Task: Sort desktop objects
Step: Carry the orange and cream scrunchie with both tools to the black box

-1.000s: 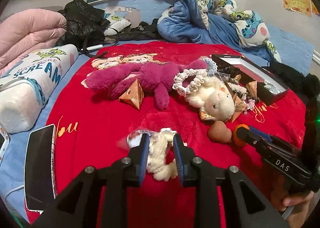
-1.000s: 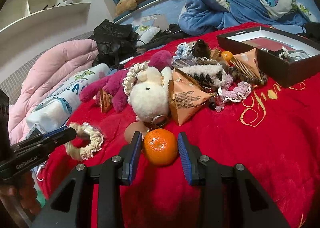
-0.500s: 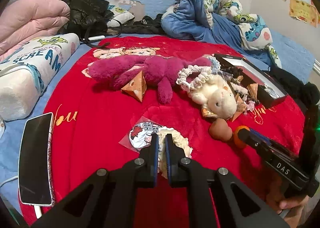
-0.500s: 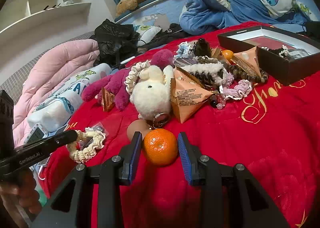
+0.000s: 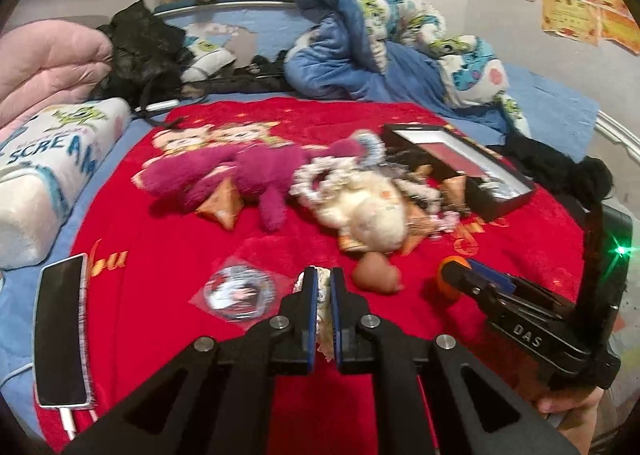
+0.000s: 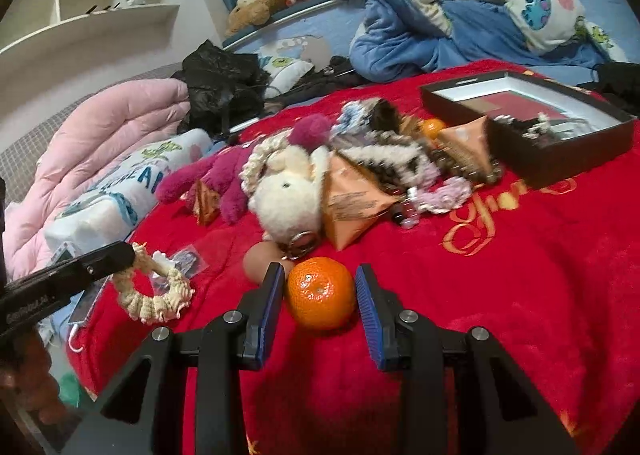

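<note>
My left gripper is shut on a cream crocheted hair tie and holds it just above the red blanket; in the left wrist view only a bit of the tie shows between the fingers. My right gripper is open around an orange tangerine that rests on the blanket, jaws apart from it on both sides. The tangerine also shows in the left wrist view. A black open box sits at the far right.
A pile lies mid-blanket: a magenta plush, a white plush, orange pyramid packets, hair ties and beads. A brown egg-shaped thing, a bagged round badge and a phone lie nearby. Bedding surrounds the blanket.
My left gripper closed on the hair tie and lifted it off the badge, moving right and up. My right gripper stays open around the tangerine.
</note>
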